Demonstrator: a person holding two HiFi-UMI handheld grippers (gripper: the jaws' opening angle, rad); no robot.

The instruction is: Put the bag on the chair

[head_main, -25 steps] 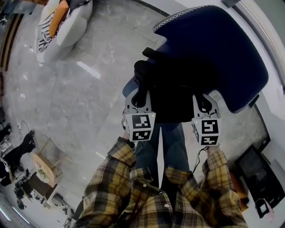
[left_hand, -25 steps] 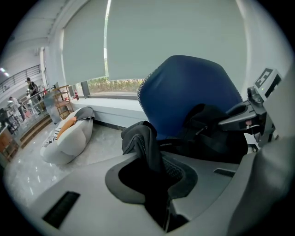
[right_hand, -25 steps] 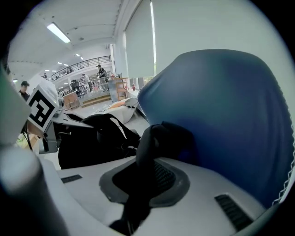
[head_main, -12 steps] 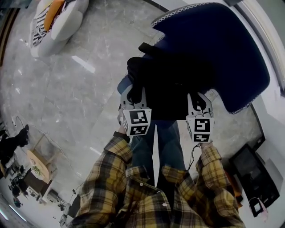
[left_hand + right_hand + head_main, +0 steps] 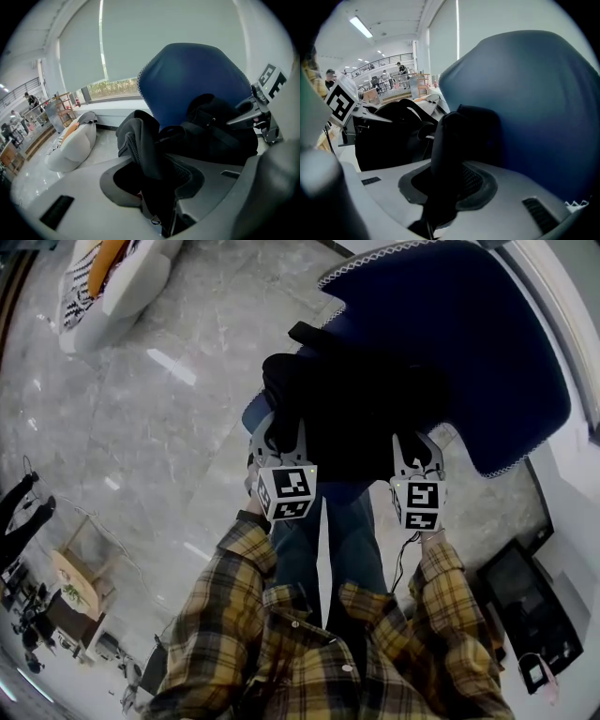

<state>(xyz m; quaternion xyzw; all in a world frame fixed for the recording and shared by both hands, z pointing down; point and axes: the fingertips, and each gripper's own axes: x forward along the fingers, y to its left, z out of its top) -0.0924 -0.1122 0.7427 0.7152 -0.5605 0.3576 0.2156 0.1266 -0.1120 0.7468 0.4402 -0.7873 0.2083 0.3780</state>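
Note:
A black bag lies on the seat of a dark blue chair, against its back. My left gripper is at the bag's left end and my right gripper at its right end. In the left gripper view a padded black strap runs up between the jaws of the left gripper, with a dark gap beside it. In the right gripper view another black strap stands loose between the jaws of the right gripper. Both pairs of jaws have just been opening, and neither presses on its strap.
A white lounge seat with an orange cushion stands far left on the marble floor. A black device lies on the floor at the lower right. The person's jeans are just in front of the chair. A window wall rises behind the chair.
Both grippers have sunk with the bag toward the chair seat. The bag now rests lower against the blue back.

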